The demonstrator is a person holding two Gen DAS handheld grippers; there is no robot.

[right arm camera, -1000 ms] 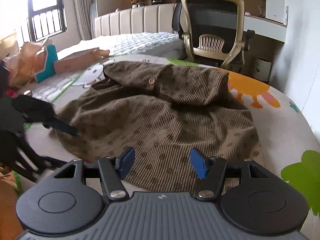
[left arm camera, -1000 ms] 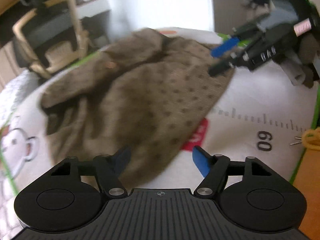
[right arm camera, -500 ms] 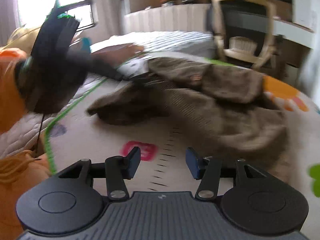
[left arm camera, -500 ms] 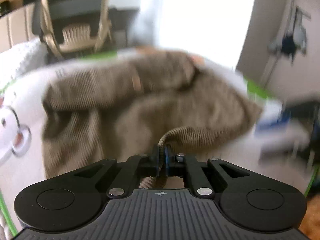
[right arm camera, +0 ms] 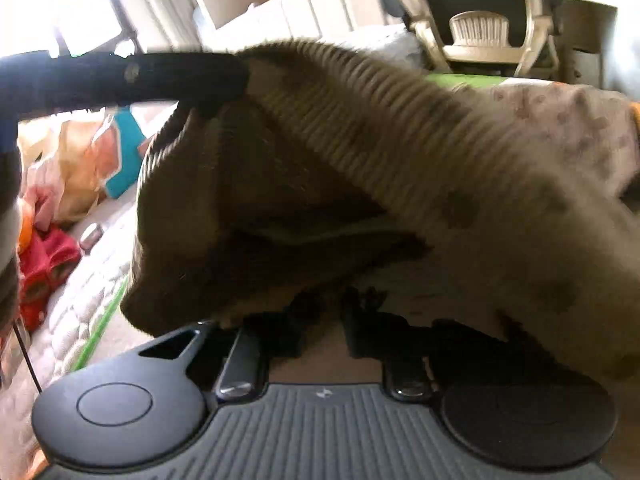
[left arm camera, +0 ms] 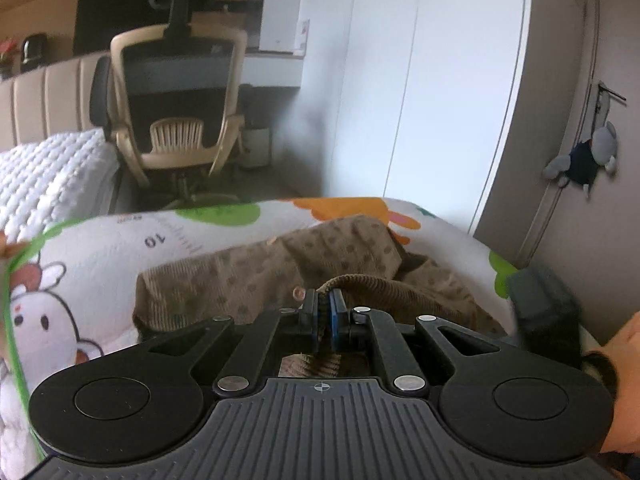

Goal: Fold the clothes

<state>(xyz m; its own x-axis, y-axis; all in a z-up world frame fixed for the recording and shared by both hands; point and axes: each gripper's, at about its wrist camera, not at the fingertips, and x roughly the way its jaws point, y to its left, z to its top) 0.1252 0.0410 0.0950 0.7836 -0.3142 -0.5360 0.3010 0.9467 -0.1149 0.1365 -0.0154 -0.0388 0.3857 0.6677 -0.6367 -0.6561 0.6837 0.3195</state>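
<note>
A brown dotted corduroy garment (left arm camera: 248, 280) lies bunched on a cartoon play mat (left arm camera: 80, 280). My left gripper (left arm camera: 328, 312) is shut on a ribbed edge of it and holds that edge up off the mat. From the right wrist view the left gripper (right arm camera: 236, 76) shows at the upper left, pinching a raised fold. The garment (right arm camera: 400, 168) drapes right over my right gripper (right arm camera: 322, 316) and hides its fingertips. The right jaws are closing, with cloth lying between them. The right gripper (left arm camera: 540, 304) is a dark blur at the mat's right edge, with an orange sleeve (left arm camera: 620, 380) behind it.
An office chair (left arm camera: 176, 92) stands beyond the mat's far edge, and a white quilted bed (left arm camera: 52, 176) is on the left. A plush toy (left arm camera: 588, 160) hangs on the door at right. A heap of colourful clothes (right arm camera: 68, 168) lies left of the mat.
My left gripper shut on the garment's edge and lifted it. My right gripper swung in from the open mat, went under the cloth and narrowed its jaws.
</note>
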